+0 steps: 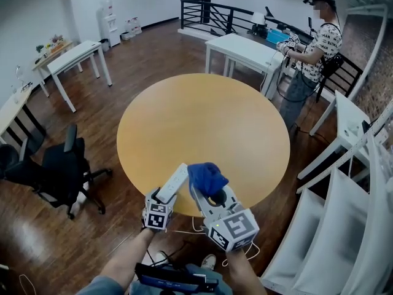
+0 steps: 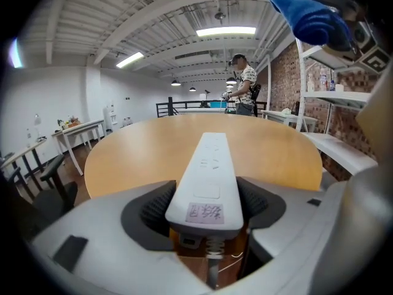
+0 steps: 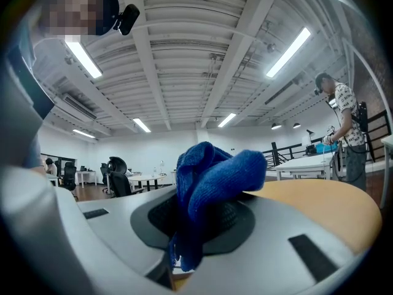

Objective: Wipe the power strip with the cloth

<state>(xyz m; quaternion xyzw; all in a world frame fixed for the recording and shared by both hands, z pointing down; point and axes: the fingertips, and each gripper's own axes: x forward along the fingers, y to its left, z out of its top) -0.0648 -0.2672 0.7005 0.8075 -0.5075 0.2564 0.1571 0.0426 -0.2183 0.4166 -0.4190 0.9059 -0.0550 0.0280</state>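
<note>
A white power strip [image 1: 172, 182] lies at the near edge of the round wooden table [image 1: 202, 121], its cord end sticking out over the rim. My left gripper [image 1: 163, 198] stands open around that end. In the left gripper view the power strip [image 2: 209, 171] runs straight ahead between the dark pads [image 2: 150, 206], with a small gap on each side. My right gripper [image 1: 210, 195] hovers just to the right, above the table edge, shut on a bunched blue cloth [image 1: 206, 176]. The same blue cloth [image 3: 212, 177] bulges out from between its jaws.
A black office chair [image 1: 58, 171] stands left of the table. White shelving [image 1: 344, 220] rises at the right. A person [image 1: 313, 48] works at a white table [image 1: 245, 48] behind. A thin white cable [image 1: 184, 231] hangs below the table rim.
</note>
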